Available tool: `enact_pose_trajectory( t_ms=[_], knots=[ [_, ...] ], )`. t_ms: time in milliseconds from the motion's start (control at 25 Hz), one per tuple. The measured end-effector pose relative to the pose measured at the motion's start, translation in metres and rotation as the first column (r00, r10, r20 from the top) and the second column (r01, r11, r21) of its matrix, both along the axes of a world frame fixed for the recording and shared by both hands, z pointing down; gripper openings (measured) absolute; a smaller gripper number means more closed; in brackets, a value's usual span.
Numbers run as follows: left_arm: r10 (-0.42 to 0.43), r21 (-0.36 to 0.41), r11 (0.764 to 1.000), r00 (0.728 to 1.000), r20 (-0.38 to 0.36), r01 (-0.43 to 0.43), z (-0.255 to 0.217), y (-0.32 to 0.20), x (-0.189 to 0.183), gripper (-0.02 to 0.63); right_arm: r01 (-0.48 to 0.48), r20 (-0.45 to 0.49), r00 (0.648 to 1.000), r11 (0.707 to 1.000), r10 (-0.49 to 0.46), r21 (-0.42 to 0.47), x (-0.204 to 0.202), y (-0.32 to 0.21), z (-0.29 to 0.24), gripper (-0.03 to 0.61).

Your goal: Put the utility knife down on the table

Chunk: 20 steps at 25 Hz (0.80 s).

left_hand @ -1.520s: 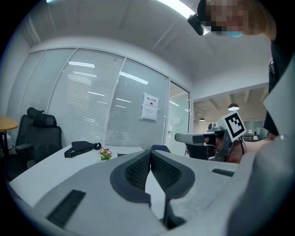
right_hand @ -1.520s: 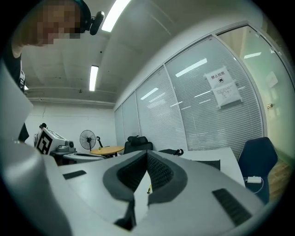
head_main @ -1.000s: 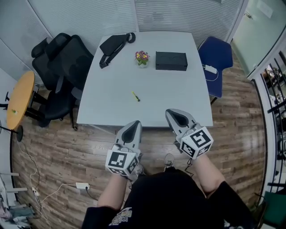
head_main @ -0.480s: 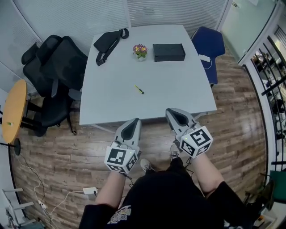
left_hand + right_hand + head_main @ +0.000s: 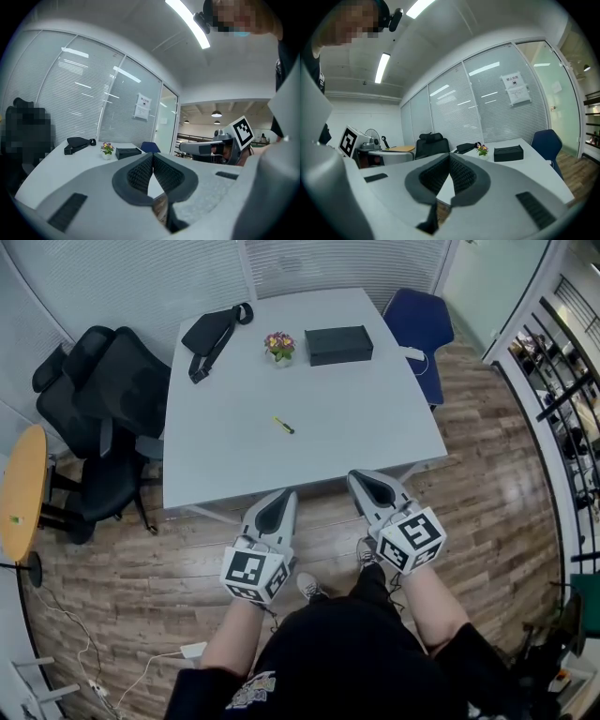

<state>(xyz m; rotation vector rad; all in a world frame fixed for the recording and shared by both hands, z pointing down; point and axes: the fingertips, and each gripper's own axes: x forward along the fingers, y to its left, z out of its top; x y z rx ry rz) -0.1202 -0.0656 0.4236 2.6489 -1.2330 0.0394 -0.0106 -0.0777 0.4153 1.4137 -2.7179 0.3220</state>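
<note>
The utility knife (image 5: 283,425), small and yellow with a dark tip, lies flat on the white table (image 5: 356,427), left of its middle. Both grippers hang over the wooden floor short of the table's near edge, well apart from the knife. In the head view my left gripper (image 5: 282,495) is shut with nothing in it, and my right gripper (image 5: 359,476) is shut and empty too. In the left gripper view the left gripper's (image 5: 152,155) ribbed pads meet. In the right gripper view the right gripper's (image 5: 449,156) pads also touch. The knife shows in neither gripper view.
At the table's far end lie a black bag (image 5: 211,332), a small flower pot (image 5: 278,345) and a black box (image 5: 338,344). Black office chairs (image 5: 103,399) stand at the left, a blue chair (image 5: 417,322) at the far right. A round wooden table (image 5: 21,488) is far left.
In the head view the table, knife and chairs have slid left and slightly up as the person shifted. Both grippers stay shut and hold their place in front of the body.
</note>
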Motion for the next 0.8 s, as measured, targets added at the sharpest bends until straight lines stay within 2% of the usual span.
enact_pose_trajectory(
  t_ms=[800],
  knots=[
    [-0.008, 0.031, 0.999, 1.0, -0.001, 0.008, -0.013, 0.021, -0.007, 0.006, 0.011, -0.002, 1.0, 1.0, -0.011, 0.023, -0.01, 0.021, -0.012, 0.003]
  ],
)
